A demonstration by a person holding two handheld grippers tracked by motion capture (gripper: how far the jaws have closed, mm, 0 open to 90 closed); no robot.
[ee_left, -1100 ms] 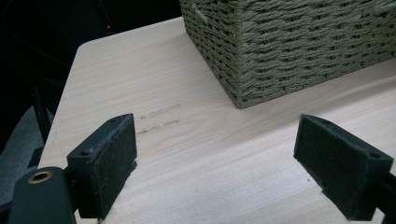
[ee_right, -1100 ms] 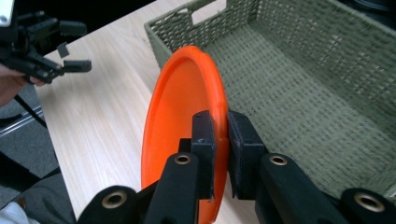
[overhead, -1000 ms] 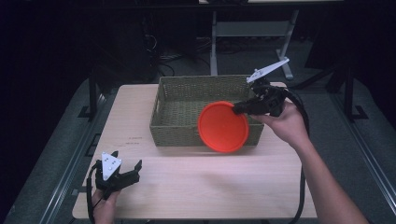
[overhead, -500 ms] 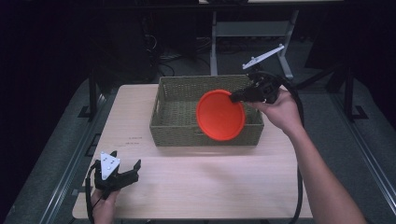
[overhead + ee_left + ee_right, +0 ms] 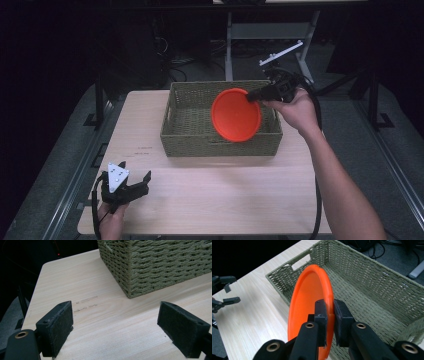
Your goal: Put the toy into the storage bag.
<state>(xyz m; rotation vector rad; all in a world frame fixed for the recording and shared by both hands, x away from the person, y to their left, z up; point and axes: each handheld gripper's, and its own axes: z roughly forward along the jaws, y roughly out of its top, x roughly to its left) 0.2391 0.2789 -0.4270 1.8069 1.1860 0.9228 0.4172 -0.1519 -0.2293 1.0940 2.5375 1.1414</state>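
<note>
An orange plate [image 5: 236, 115] hangs on edge over the woven green basket [image 5: 187, 134], tilted toward the camera. My right gripper [image 5: 251, 97] is shut on its right rim, and the right gripper view shows both pads clamping the plate [image 5: 308, 305] above the basket's empty inside [image 5: 367, 297]. At the table's front left corner my left gripper [image 5: 131, 187] rests low with its jaws wide apart. Between its pads [image 5: 56, 326] lies only bare wood, with the basket's near corner [image 5: 130, 287] ahead.
The light wooden table [image 5: 225, 200] has open room in front of the basket and to its left. Dark floor, cables and a metal stand [image 5: 235, 35] lie beyond the far edge. The right forearm [image 5: 340, 190] crosses the table's right side.
The right hand has carried the plate left and away from the front wall, so it now hangs over the basket's inside. The left gripper has stayed put.
</note>
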